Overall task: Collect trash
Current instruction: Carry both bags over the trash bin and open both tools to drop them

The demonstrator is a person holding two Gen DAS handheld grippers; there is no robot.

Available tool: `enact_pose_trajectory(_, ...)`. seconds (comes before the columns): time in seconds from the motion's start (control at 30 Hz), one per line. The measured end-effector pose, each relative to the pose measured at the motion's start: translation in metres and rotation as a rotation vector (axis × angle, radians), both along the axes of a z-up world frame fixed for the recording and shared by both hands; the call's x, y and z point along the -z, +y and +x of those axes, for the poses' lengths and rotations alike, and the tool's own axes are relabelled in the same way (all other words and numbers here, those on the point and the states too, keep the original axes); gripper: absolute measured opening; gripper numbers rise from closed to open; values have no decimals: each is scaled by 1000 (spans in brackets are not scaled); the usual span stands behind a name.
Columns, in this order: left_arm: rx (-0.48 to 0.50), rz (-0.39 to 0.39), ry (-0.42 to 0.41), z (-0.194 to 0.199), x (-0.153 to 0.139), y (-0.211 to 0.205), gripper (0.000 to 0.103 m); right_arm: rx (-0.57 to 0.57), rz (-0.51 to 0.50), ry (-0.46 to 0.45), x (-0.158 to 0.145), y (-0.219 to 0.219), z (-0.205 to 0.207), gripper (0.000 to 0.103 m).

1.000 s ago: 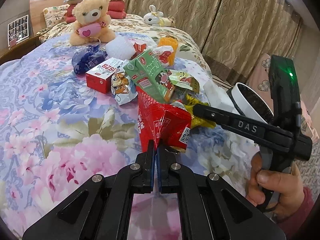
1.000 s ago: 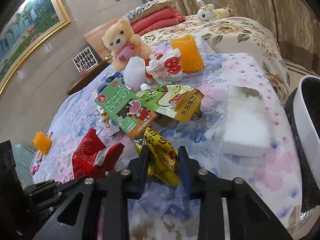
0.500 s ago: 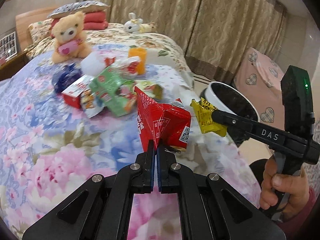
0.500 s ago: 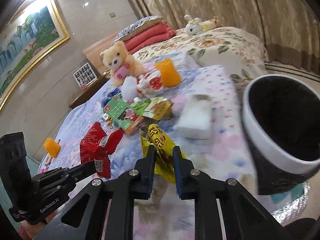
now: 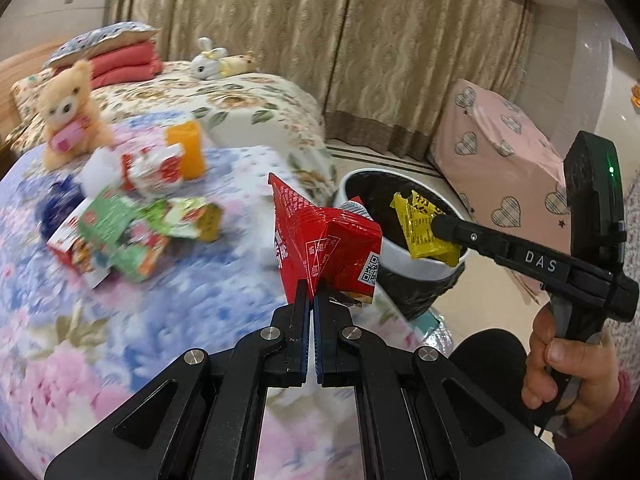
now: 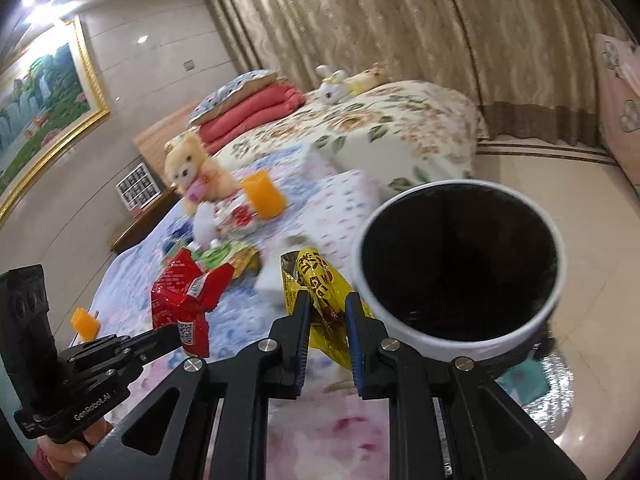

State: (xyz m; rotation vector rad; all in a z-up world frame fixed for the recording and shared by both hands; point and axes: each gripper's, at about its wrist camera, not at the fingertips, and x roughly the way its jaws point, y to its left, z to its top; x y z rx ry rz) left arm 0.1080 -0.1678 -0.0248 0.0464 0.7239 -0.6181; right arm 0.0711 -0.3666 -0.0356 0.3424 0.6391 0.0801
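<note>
- Beside the bed's near corner, on the tiled floor, stands a white-rimmed trash bin [image 6: 460,276] lined with a black bag; its mouth is wide open and nothing covers it.
- The left tool [image 5: 312,300] is clamped tight on the bottom edge of a crumpled red snack wrapper [image 5: 324,244], held up over the floral bedspread [image 5: 120,340] short of the bin's rim.
- The right tool [image 6: 328,312] pinches a yellow snack wrapper [image 6: 316,280] between its pads; in the left wrist view that wrapper hangs at the bin's mouth, over the near rim.
- A person's hand [image 5: 568,360] grips the right tool's handle, just beside the bin.
- Bare floor lies open beyond the bin, toward the curtains [image 5: 360,40] and a pink heart-patterned cover [image 5: 500,148].
- On the bed behind, well apart from both tools, more litter is blurred: a green carton [image 5: 120,236], a red-and-white box [image 5: 68,236], a green-and-yellow packet [image 5: 188,216], a white-and-red bag [image 5: 156,168].
- An orange cup [image 5: 186,148] and a teddy bear [image 5: 68,112] sit farther back; a white plush rabbit [image 5: 208,62] lies on the far bed.
- Nothing stands between either wrapper and the bin.
</note>
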Motion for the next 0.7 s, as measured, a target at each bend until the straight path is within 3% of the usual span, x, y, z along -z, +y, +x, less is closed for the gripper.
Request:
enact_pose_trajectory(0.23, 62, 14, -5, 13, -5, -46, 1, 70, -10, -1, -6, -38, 0, 17)
enact_pose_trajectory(0.7, 111, 71, -2, 48, -7, -107, 1, 115, -16, 22, -6, -75, 19, 17)
